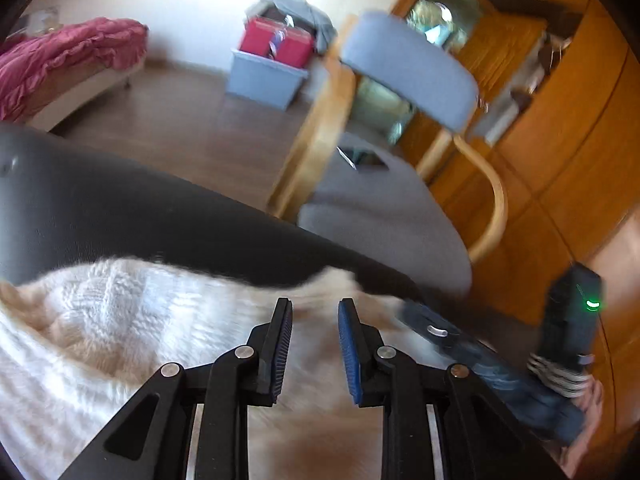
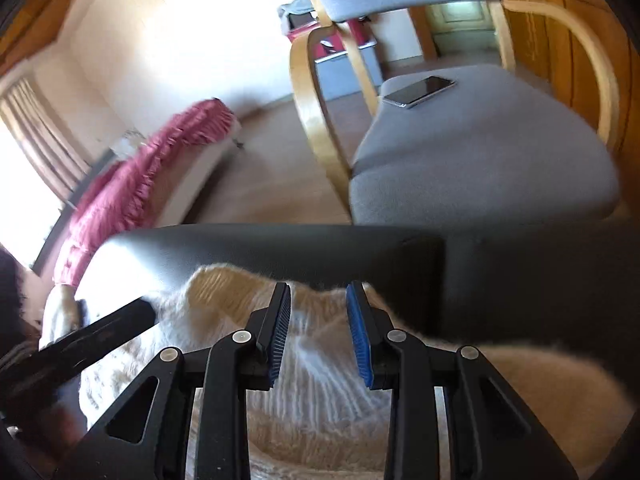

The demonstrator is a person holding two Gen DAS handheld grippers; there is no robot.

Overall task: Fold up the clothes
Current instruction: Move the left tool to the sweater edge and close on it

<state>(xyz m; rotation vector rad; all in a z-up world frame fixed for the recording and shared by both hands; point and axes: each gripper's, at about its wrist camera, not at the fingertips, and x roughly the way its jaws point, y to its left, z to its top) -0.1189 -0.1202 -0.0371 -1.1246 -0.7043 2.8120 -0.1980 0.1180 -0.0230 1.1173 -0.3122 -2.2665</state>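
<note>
A cream cable-knit sweater [image 1: 104, 320] lies bunched on a black table [image 1: 120, 208]. My left gripper [image 1: 314, 308] hovers open just over its fuzzy right part, nothing between the fingers. In the right wrist view the same sweater [image 2: 320, 392] fills the lower middle, and my right gripper [image 2: 318, 292] is open above its far edge near the black table [image 2: 260, 248]. The other tool [image 2: 92, 336] crosses the sweater at the left. At the left wrist view's right edge the other tool [image 1: 492, 364] shows, with a striped sleeve [image 1: 556, 376] behind it.
A grey-cushioned wooden armchair [image 2: 480, 168] stands just past the table, a phone [image 2: 420, 90] on its seat. Further off are a bed with a pink cover [image 1: 64, 52], a grey bin with red boxes [image 1: 268, 68], and wooden cabinets [image 1: 560, 120].
</note>
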